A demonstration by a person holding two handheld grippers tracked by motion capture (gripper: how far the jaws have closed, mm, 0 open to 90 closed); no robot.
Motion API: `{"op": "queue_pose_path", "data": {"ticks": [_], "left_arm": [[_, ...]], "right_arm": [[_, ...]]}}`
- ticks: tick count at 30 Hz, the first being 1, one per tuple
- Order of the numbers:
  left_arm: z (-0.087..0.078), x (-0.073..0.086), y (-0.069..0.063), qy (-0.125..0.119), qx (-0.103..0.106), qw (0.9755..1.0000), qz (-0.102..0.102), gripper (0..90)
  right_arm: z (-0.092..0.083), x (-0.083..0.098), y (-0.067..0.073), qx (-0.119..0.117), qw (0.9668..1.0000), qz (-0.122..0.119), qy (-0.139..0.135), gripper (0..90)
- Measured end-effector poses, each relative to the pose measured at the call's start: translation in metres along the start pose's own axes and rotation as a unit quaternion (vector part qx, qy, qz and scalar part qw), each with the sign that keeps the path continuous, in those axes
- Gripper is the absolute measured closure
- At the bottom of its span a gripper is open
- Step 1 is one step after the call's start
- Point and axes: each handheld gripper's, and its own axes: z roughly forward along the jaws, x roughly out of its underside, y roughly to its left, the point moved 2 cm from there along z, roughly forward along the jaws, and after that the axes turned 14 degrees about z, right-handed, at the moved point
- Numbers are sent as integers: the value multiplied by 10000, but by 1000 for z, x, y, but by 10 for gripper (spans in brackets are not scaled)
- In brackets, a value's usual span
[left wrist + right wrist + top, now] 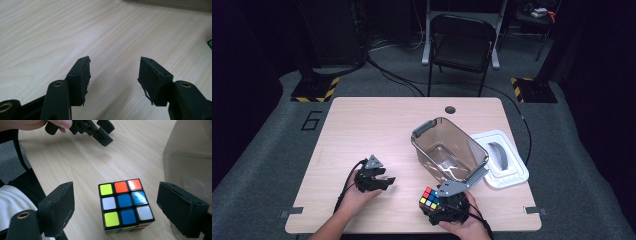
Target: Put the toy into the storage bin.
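multicoloured scrambled cube on table | right gripper jaws spread around it | left gripper jaws released

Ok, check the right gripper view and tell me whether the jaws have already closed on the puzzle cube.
No. The right gripper has its jaws spread on either side of the puzzle cube, with bare table showing in both gaps.
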Motion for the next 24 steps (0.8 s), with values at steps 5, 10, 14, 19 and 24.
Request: {"op": "queue_pose_path", "data": {"ticks": [5, 10, 14, 19, 24], "left_arm": [[-2, 2, 1, -4, -11, 10000, -9, 426], [-4, 3, 2, -7, -38, 10000, -3, 426], [-4, 3, 2, -3, -54, 10000, 12, 426], [-4, 2, 2, -17, -38, 10000, 7, 426], [-3, 2, 2, -25, -61, 10000, 1, 426]], "right_arm": [[3, 1, 2, 28, 10000, -13, 50, 144], [5, 6, 1, 125, 9998, 134, 75, 145], [6, 10, 1, 230, 9994, 250, 104, 145], [8, 16, -4, 356, 9984, 407, 167, 145], [9, 17, -5, 444, 9980, 414, 180, 145]]}}
